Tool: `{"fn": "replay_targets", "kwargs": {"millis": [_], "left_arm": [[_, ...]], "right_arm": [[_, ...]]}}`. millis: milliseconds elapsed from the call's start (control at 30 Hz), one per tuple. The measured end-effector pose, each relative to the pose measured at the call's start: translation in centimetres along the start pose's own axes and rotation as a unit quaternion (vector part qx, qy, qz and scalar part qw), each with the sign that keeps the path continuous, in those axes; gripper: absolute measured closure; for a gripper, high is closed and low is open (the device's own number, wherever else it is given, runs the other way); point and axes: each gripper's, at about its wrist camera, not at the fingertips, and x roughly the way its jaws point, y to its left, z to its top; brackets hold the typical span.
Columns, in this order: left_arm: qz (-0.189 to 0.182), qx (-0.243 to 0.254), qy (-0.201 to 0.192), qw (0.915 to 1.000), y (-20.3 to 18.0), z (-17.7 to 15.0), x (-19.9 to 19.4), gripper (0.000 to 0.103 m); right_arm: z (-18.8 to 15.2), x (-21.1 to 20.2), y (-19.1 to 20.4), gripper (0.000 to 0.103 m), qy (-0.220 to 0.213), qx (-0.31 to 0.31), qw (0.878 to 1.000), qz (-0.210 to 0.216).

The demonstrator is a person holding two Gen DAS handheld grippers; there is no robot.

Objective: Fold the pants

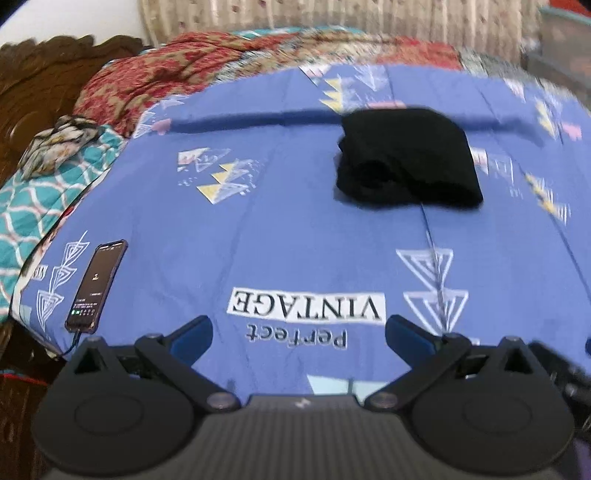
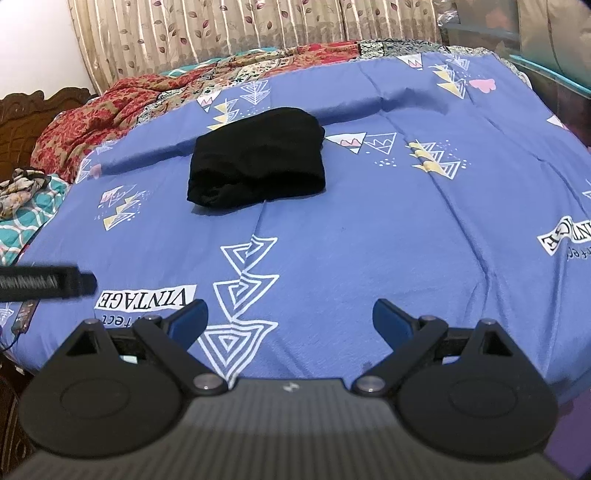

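A: What does your left wrist camera show?

B: Your left gripper (image 1: 298, 328) hangs over the near edge of the blue bedsheet (image 1: 280, 229) with its jaws spread wide and nothing between them. The black pants (image 1: 406, 162) lie folded into a compact bundle farther up the sheet, well apart from your fingers. A phone (image 1: 96, 285) with a lit screen rests near the sheet's left edge, a cable running off its near end. Beyond it lies a red patterned quilt (image 1: 147, 81).

A: And your right wrist camera?

B: Your right gripper (image 2: 290, 321) is likewise parted wide and empty, above the printed triangles. The pants (image 2: 258, 158) sit ahead and slightly left, flat on the sheet (image 2: 369, 229), touching neither tool. A blurred black bar (image 2: 48, 285) enters from the left edge. Leaf-print curtains (image 2: 221, 29) hang behind the bed.
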Motion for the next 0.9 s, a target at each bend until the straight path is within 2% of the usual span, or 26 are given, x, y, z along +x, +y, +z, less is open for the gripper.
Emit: {"fn": "replay_targets", "kwargs": {"millis": [133,300,567,900], "left_arm": [[0.011,0.023,0.004,0.9997,-0.9,-0.3,0.2,0.0],[0.026,0.033,0.006,0.9991,-1.2,-0.3,0.4,0.0],[0.04,0.042,0.028,0.9979,-1.4,-0.7,1.2,0.0],[0.068,0.078,0.033,0.994,-2.1,-1.1,2.0,0.0]], "right_arm": [[0.0,0.1,-0.5,0.006,0.004,0.007,1.0,0.004],[0.0,0.2,-1.0,0.006,0.006,0.015,1.0,0.007],[0.0,0.4,-1.6,0.006,0.012,0.022,1.0,0.013],[0.1,0.7,-2.2,0.006,0.019,0.028,0.999,0.018]]}}
